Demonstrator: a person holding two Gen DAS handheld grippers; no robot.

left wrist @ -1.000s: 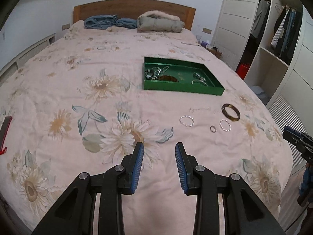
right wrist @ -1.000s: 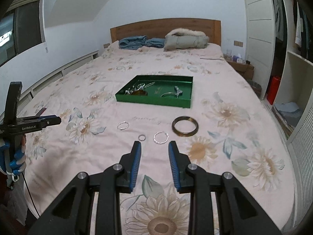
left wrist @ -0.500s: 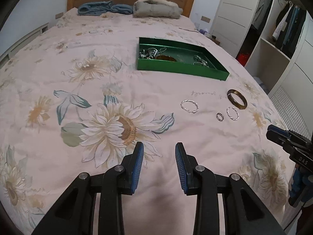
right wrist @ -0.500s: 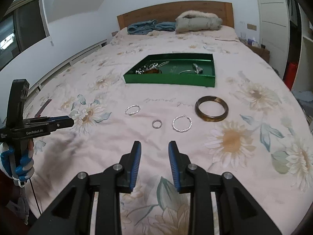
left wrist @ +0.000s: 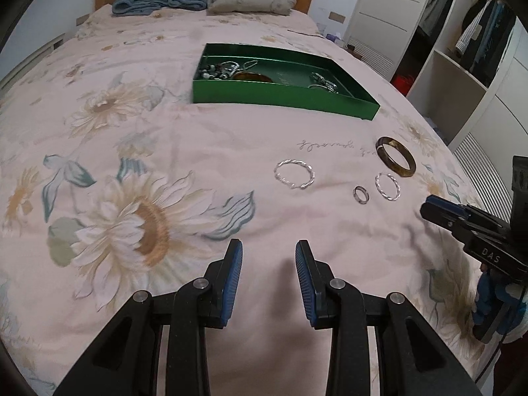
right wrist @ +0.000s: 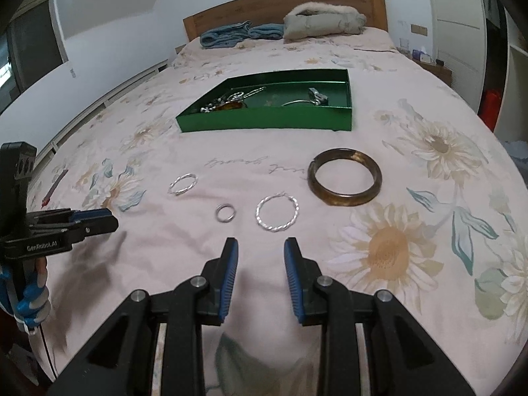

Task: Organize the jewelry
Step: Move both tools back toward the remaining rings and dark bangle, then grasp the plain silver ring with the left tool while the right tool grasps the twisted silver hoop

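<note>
A green tray [left wrist: 283, 99] [right wrist: 264, 122] holding several jewelry pieces lies on the flowered bedspread. In front of it lie a brown bangle [right wrist: 345, 181] [left wrist: 395, 161], a twisted silver bracelet [right wrist: 278, 216] [left wrist: 387, 186], a small silver ring [right wrist: 225, 213] [left wrist: 360, 195] and another twisted silver bracelet [right wrist: 183, 183] [left wrist: 294, 174]. My right gripper [right wrist: 260, 250] is open and empty, just short of the ring and the nearer bracelet. My left gripper [left wrist: 269, 252] is open and empty, short of the left bracelet.
A blue cloth [right wrist: 237, 33] and a beige jacket [right wrist: 325, 19] lie by the wooden headboard. A wardrobe with hanging clothes [left wrist: 478, 33] stands to the right of the bed. A red-tipped dark object [right wrist: 54, 186] lies on the bed's left side.
Both grippers have moved forward and lower toward the loose jewelry. The jaws stay open and nothing has been picked up.
</note>
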